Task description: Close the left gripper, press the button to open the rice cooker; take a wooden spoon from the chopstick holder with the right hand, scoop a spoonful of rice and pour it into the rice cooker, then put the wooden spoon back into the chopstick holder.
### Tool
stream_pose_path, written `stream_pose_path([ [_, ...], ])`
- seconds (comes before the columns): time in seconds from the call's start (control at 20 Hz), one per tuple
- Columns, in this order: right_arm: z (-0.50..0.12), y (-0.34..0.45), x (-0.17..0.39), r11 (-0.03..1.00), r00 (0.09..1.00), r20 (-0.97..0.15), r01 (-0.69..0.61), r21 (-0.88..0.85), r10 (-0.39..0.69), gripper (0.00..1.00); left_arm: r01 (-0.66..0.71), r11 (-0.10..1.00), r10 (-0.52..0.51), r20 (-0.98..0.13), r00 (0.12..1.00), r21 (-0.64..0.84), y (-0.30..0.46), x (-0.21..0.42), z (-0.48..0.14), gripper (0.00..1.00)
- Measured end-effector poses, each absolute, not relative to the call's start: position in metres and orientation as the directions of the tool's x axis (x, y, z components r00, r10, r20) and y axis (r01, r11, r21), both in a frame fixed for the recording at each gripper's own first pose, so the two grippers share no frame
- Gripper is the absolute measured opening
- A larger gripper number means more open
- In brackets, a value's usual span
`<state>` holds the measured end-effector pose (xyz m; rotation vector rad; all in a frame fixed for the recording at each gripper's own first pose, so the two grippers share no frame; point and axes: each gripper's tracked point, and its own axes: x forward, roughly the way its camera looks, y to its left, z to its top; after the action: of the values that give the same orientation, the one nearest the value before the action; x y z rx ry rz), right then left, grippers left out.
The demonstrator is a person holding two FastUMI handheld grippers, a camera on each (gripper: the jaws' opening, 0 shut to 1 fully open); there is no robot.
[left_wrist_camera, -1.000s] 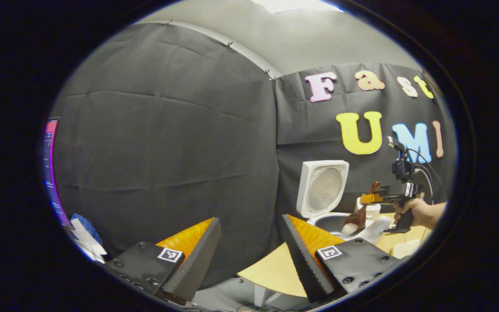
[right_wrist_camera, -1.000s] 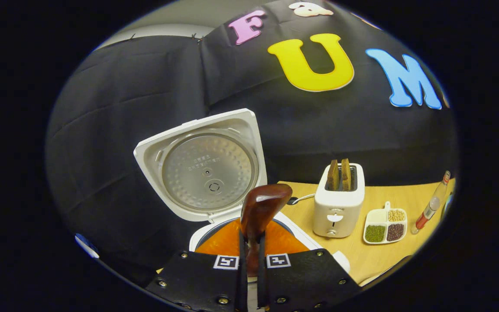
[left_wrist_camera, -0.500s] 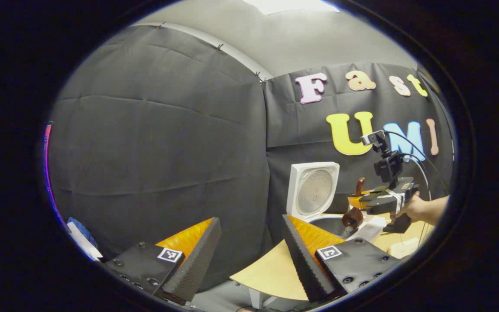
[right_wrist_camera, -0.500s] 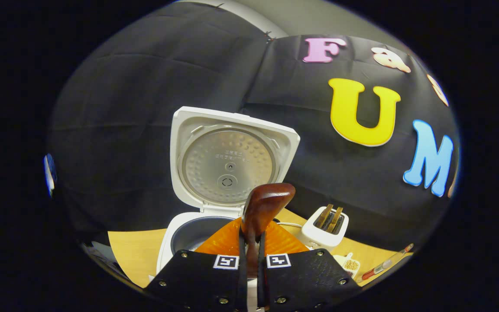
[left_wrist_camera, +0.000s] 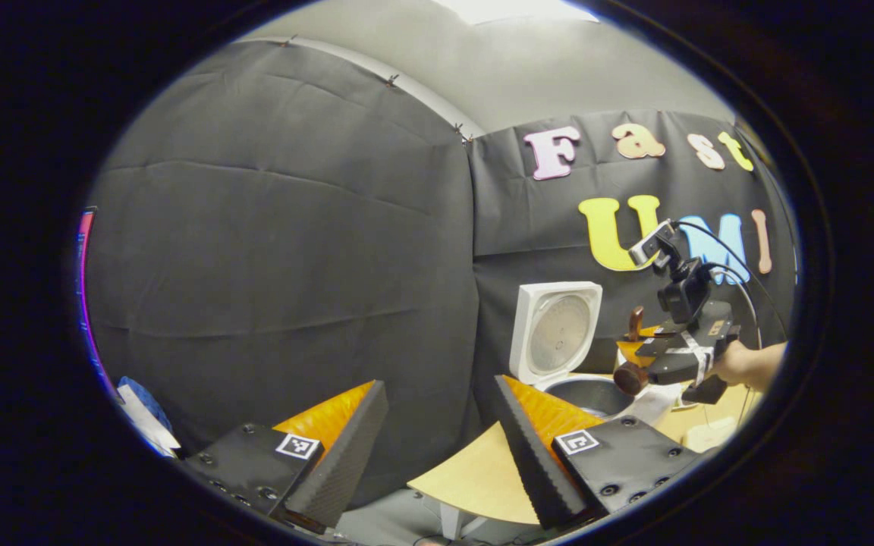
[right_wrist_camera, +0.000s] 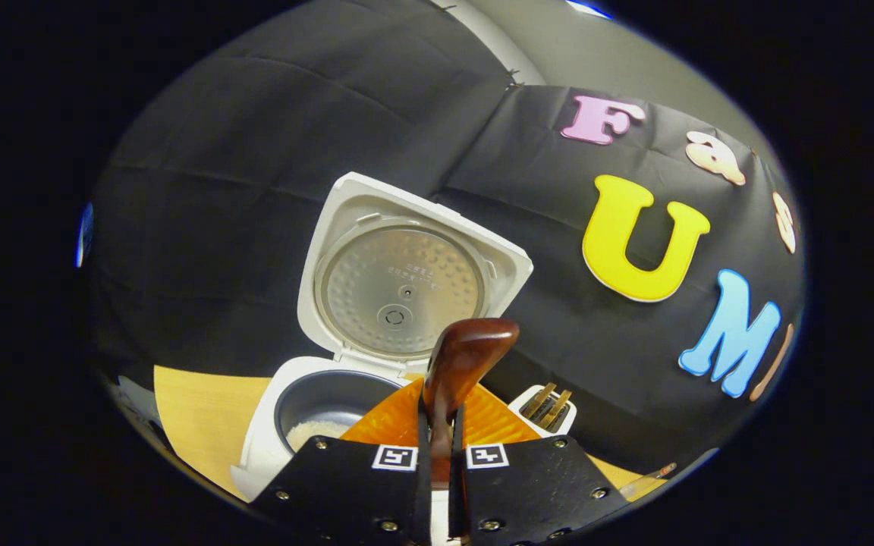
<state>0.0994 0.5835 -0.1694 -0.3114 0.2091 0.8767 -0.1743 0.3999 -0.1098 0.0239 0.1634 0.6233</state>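
Black cloth [left_wrist_camera: 285,250] drapes the booth's walls below a grey wall [left_wrist_camera: 528,68], a ceiling light [left_wrist_camera: 513,7] glows, and a pale wooden tabletop [left_wrist_camera: 475,474] stands before it.

Rice cooker [right_wrist_camera: 278,425] stood on the table [right_wrist_camera: 202,413], lid [right_wrist_camera: 407,277] upright behind the pot, rice [right_wrist_camera: 314,432] in the pot. Toaster [right_wrist_camera: 547,406] stood right of the cooker (partly hidden). Spoon [right_wrist_camera: 461,360] was above the cooker's right edge, between gripper [right_wrist_camera: 437,425] fingers.

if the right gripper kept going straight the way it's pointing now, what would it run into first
Probably the rice cooker's raised lid: the right gripper, shut on the wooden spoon, points at it. Depth is unclear.
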Motion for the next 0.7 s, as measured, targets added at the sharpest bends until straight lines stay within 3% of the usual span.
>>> stream_pose_path([
  [0.35,-0.147,0.566,0.113,0.64,0.565,-0.303,-0.652,0.406,0.768,0.09,-0.565,0.821,0.571,-0.134,0.81,0.084,0.391,-0.171,-0.101,0.97],
  [0.7,-0.125,0.511,0.129,0.558,0.599,-0.241,-0.426,0.712,0.764,0.09,-0.518,0.852,0.523,-0.109,0.845,0.07,0.369,-0.149,-0.085,0.97],
])
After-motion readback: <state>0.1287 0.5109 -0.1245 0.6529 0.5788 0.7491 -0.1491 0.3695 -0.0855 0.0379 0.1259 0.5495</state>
